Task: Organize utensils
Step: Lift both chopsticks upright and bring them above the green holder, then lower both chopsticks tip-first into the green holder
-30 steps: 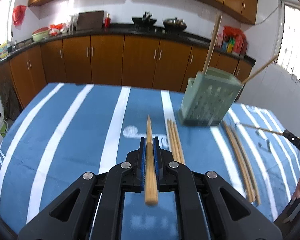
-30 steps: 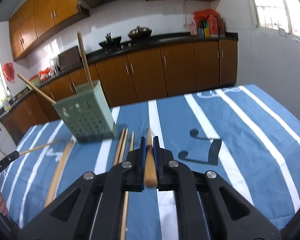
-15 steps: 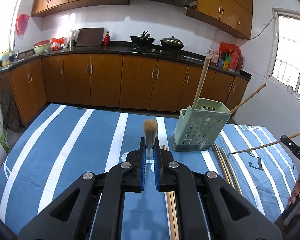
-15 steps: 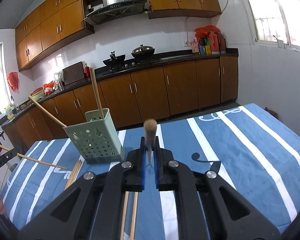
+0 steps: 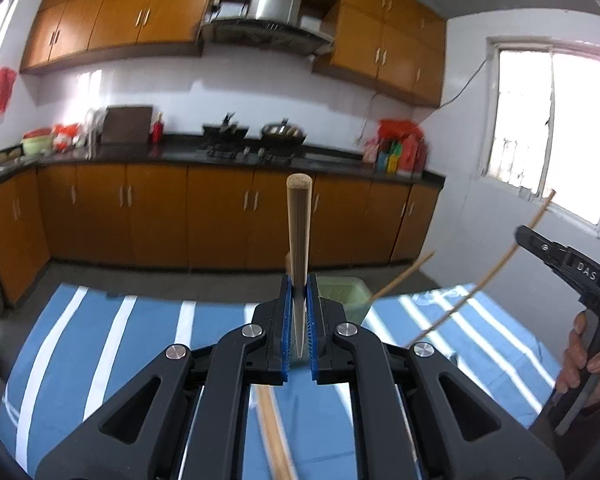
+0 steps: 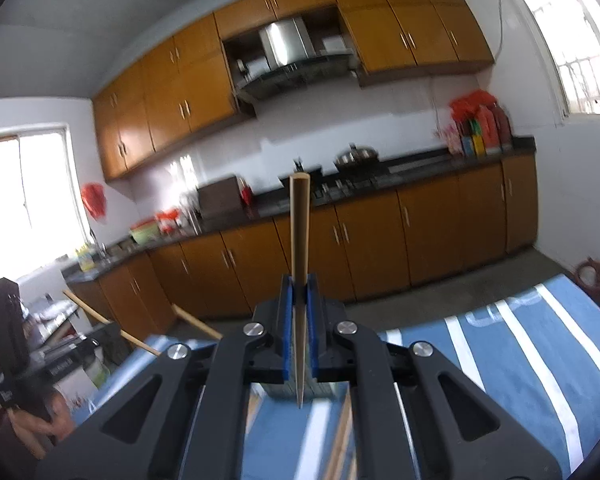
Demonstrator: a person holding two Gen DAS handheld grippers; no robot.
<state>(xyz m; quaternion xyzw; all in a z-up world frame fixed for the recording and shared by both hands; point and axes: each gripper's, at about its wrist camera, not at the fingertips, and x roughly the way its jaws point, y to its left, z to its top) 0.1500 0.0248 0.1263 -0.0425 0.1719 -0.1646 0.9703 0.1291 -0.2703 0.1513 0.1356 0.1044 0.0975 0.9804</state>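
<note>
Both tools have risen off the desk (image 5: 220, 320) since a second ago. The left tool (image 5: 299, 320) stays clenched on an upright chopstick (image 5: 298, 232), the right tool (image 6: 299, 328) on another chopstick (image 6: 299, 240). The green holder (image 5: 342, 292) sits just beyond the left tool, so dropping in likely comes next. Loose chopsticks (image 5: 274, 432) lie below, and two already leaning in the holder could obstruct entry.
</note>
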